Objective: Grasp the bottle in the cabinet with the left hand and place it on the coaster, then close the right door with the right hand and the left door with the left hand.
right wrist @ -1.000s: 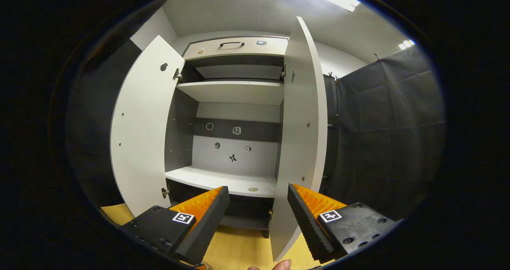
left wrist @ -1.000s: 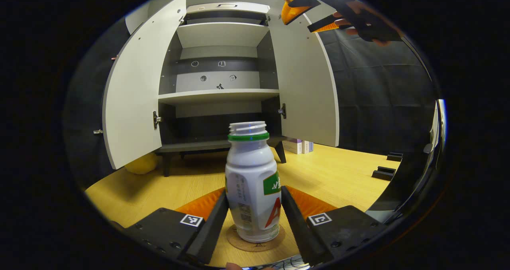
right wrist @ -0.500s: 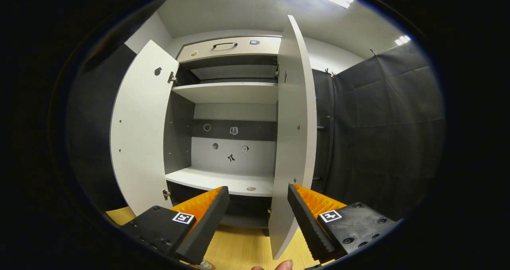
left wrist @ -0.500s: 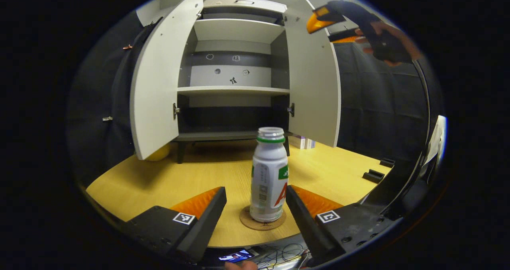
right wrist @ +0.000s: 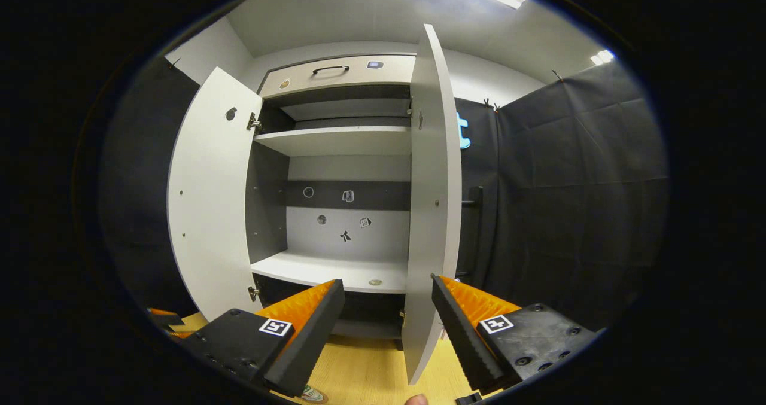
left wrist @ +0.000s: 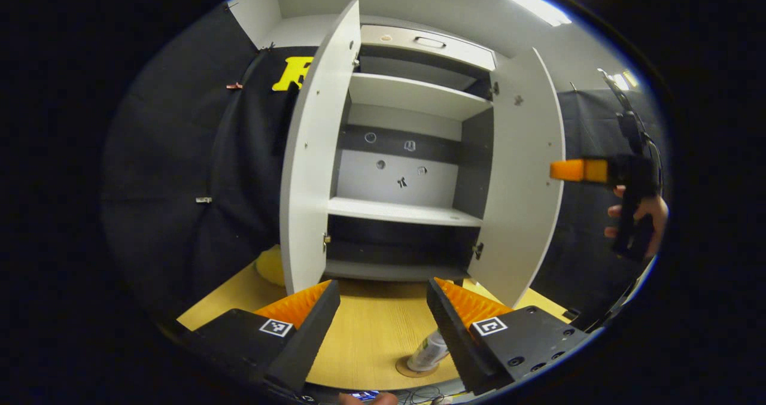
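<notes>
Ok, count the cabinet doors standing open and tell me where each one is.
2. The left door hangs open on the cabinet's left side; the right door hangs open on its right side, beside the right gripper. Nothing suggests a hidden third.

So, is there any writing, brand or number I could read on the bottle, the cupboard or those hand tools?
Bottle label: too small and blurred to read.
Stickers at the back of the cupboard: little pictures, no readable words.
Square marker on the left gripper: a black-and-white pattern, no words.
</notes>
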Demonstrator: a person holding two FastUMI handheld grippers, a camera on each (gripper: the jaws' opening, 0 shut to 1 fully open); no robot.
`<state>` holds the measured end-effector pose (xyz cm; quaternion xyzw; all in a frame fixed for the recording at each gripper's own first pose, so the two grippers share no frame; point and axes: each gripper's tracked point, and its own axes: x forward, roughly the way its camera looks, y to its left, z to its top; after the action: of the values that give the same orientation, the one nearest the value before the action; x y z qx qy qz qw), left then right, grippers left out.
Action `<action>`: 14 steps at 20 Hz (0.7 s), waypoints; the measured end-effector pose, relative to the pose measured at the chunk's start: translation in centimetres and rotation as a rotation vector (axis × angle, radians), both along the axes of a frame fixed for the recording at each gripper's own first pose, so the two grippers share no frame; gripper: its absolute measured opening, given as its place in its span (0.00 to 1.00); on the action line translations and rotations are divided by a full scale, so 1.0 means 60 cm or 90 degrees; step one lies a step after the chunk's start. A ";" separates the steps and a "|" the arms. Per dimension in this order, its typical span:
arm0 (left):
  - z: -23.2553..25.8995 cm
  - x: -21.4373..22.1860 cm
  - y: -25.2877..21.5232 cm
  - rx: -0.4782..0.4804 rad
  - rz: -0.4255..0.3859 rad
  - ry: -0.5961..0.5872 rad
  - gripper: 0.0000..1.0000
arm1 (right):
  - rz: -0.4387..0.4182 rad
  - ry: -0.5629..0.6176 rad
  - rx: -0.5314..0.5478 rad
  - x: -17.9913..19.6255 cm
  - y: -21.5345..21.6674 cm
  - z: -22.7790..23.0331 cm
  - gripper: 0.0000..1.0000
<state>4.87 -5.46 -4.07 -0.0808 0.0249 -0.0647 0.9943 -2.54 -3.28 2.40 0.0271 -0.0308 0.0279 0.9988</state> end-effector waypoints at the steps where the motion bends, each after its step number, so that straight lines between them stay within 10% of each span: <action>1: 0.028 0.004 0.013 0.003 0.013 -0.006 0.94 | -0.005 0.002 0.003 -0.001 -0.007 0.004 0.98; 14: 0.138 0.073 0.105 0.054 0.112 -0.003 0.95 | -0.139 0.040 0.032 0.041 -0.231 0.003 0.97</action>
<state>9.27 0.83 4.19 -0.0401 0.0182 0.0236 0.9988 -0.07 -17.15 2.60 0.0491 -0.0026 -0.0826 0.9954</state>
